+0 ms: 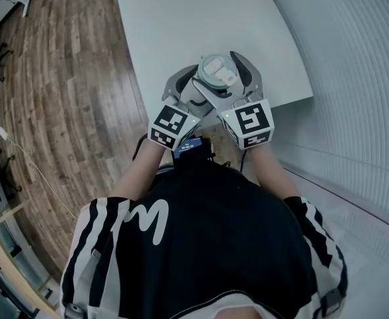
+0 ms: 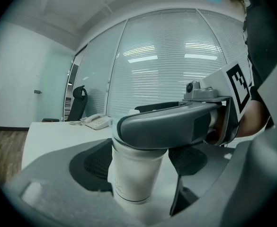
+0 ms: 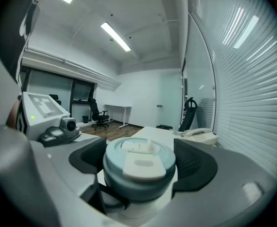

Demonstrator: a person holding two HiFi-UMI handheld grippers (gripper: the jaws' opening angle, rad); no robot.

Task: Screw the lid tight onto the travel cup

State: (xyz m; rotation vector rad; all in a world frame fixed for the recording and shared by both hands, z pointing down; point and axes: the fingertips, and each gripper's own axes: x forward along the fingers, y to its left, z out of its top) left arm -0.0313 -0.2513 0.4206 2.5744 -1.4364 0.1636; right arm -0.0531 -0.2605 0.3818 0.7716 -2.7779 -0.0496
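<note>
A white travel cup [image 2: 136,174] stands on the white table [image 1: 181,25] near its front edge. On it sits a light blue lid [image 3: 139,163] with a white flip tab; from the head view the lid [image 1: 215,74] shows between both grippers. My left gripper [image 2: 140,162] is shut on the cup's body, low down. Above it, my right gripper [image 3: 140,170] is shut on the lid, its pads against the lid's rim. In the left gripper view the right gripper's grey jaw crosses in front and hides the lid. Both grippers, left [image 1: 195,85] and right [image 1: 224,78], meet at the cup.
A desk phone [image 2: 96,121] lies farther back on the table. An office chair [image 3: 190,110] stands beyond the table's far end. A glass wall with blinds [image 1: 354,78] runs along the right. Wooden floor [image 1: 61,78] lies to the left. The person's body is close behind the grippers.
</note>
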